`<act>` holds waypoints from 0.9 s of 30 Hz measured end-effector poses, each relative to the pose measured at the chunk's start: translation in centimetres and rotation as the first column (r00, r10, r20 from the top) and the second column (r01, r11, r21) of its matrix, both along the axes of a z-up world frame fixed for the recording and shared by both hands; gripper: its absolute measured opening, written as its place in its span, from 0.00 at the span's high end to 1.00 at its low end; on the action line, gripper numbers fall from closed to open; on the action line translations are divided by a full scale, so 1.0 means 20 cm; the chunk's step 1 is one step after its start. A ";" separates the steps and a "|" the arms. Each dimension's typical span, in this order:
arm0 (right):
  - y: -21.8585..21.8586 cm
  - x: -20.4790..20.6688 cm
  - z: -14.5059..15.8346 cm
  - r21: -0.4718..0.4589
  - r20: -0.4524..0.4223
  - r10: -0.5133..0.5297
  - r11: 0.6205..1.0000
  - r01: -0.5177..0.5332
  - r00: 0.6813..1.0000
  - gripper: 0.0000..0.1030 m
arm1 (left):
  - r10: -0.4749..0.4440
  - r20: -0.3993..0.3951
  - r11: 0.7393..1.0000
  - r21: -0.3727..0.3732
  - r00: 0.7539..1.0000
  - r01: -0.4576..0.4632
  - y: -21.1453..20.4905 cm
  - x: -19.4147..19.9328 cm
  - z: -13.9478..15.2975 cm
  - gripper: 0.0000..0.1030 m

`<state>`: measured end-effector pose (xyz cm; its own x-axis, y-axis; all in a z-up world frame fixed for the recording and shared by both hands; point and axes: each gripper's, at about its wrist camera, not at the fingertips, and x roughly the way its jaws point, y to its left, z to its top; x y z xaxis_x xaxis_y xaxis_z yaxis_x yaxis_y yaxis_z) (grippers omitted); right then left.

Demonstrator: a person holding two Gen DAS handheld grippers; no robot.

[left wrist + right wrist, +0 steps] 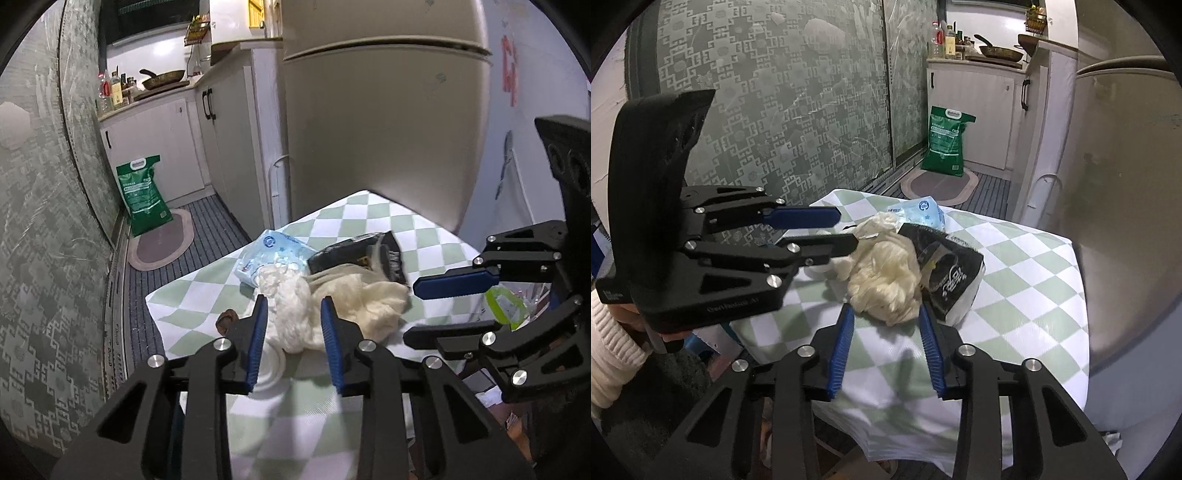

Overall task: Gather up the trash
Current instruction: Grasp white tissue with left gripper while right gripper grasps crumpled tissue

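Note:
A pile of trash lies on a table with a green-and-white checked cloth point(369, 221): a crumpled white plastic bag point(295, 317), a cream crumpled bag point(373, 299), a black snack packet point(354, 254) and a light blue tissue pack point(273, 254). My left gripper point(293, 308) is open with its jaws either side of the white bag. My right gripper point(886, 314) is open, its jaws framing the cream bag point(886, 280) beside the black packet point(949, 273). The right gripper shows at the right of the left wrist view point(410, 310), the left gripper at the left of the right wrist view point(846, 229).
A brown scrap point(227, 319) and a white round lid point(269, 373) lie by the left fingers. A green wrapper point(502, 306) lies behind the right gripper. A fridge point(388, 122) stands behind the table. A green rice sack point(142, 195) and a mat sit on the kitchen floor.

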<state>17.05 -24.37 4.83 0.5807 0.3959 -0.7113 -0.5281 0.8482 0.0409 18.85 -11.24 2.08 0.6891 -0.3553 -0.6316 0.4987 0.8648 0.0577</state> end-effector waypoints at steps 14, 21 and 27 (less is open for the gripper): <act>0.00 0.10 -0.01 0.038 -0.025 -0.032 0.999 0.033 0.999 0.95 | -0.007 -0.059 1.000 -0.019 0.998 0.006 0.01 0.09 -0.04 0.93; 0.01 0.07 0.08 0.039 0.036 -0.043 0.998 0.041 0.998 0.98 | 0.008 -0.026 0.991 -0.130 1.000 -0.011 0.05 0.07 0.06 0.94; -0.02 0.03 0.19 0.040 0.098 -0.071 0.997 0.067 0.993 0.98 | 0.034 0.014 0.970 -0.240 0.999 -0.029 0.12 0.02 0.18 0.94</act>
